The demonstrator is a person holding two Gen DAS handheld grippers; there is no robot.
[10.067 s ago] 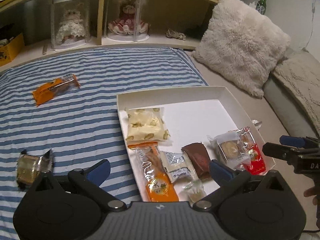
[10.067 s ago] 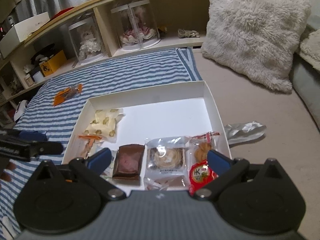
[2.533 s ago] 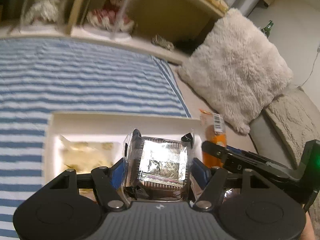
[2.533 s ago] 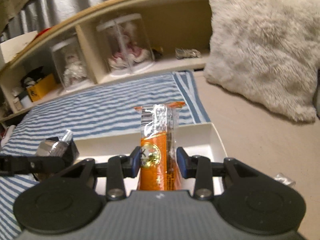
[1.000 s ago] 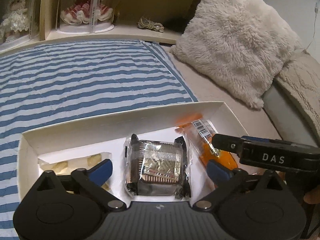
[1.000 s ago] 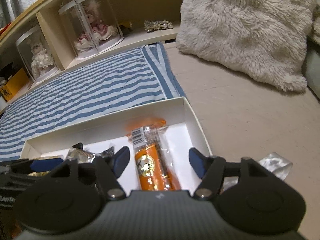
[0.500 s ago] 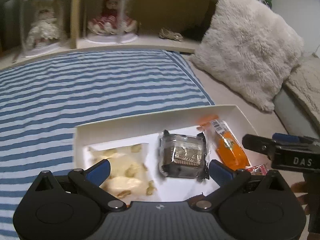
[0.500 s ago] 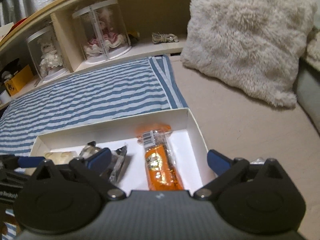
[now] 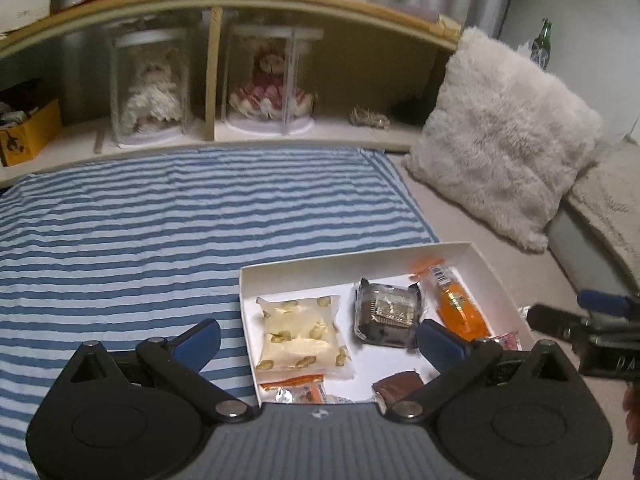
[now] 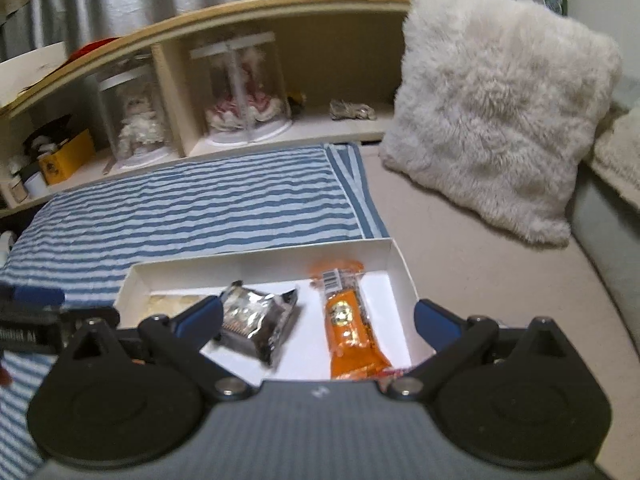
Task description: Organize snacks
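White box on striped blanket, orange snack beside silver snack inside, left gripper and right gripper fingers wide apart, holding nothing

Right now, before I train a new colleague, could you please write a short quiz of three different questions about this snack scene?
1. True or false: the orange snack packet lies inside the white box.
2. Which snack lies nearest the box's left wall in the left wrist view? A) the pale yellow packet B) the silver-wrapped cake C) the orange snack packet
3. Fill in: both the left gripper and the right gripper are ____ and hold nothing.

Key: 1 true; 2 A; 3 open.
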